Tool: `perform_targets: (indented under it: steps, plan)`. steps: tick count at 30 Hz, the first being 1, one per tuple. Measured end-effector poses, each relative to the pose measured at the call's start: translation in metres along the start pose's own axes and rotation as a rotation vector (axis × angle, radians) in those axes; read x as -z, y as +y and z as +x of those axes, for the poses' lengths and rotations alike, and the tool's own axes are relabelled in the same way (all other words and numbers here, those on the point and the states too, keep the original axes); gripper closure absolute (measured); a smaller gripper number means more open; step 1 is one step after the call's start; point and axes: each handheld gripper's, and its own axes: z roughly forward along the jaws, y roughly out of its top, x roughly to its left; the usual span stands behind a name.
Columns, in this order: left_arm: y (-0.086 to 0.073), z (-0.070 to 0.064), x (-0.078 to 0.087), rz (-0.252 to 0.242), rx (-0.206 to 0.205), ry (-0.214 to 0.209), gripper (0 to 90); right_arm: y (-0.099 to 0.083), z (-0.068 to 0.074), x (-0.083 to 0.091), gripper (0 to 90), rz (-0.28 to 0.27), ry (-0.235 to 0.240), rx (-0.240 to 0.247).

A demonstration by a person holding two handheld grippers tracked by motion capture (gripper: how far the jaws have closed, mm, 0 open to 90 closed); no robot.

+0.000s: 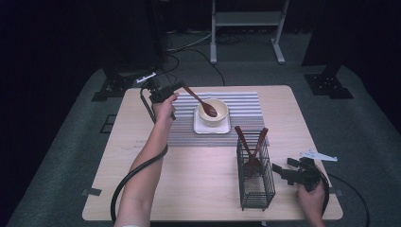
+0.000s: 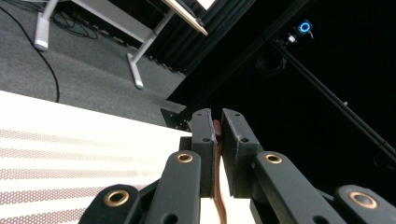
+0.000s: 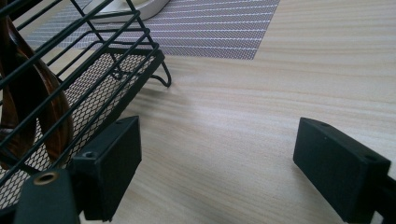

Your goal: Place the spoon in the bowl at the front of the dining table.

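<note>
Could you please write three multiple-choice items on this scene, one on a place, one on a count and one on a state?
1. Where is the bowl of the spoon held by the left gripper?
A. In the rack
B. Over the cream bowl
C. Flat on the bare table

2. How many utensils stand in the rack?
A. None
B. Two
C. Five

3. How do the jaws of the right gripper stand?
A. Wide open, with nothing between them
B. Shut on a spoon
C. Shut on the rack

Key:
1 B, since the high view shows the spoon's dark bowl at the cream bowl on its plate.
2 B, since two brown handles cross there.
3 A, since bare table shows between them.
</note>
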Motion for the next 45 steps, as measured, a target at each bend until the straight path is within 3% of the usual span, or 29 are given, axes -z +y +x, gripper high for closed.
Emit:
perform_targets:
  steps: [23,34,45]
  plan:
    - [-0.013,0.015,-0.005,0.015,0.011,0.023,84.1,0.0,0.0,0.0,14.1,0.001,0.001,-0.001]
    - [-0.031,0.027,-0.01,0.028,0.058,0.018,83.9,0.0,0.0,0.0,14.1,0.001,0.002,0.0]
    - [-0.038,0.028,-0.014,0.035,0.079,0.002,83.4,0.0,0.0,0.0,14.1,0.003,0.002,0.001]
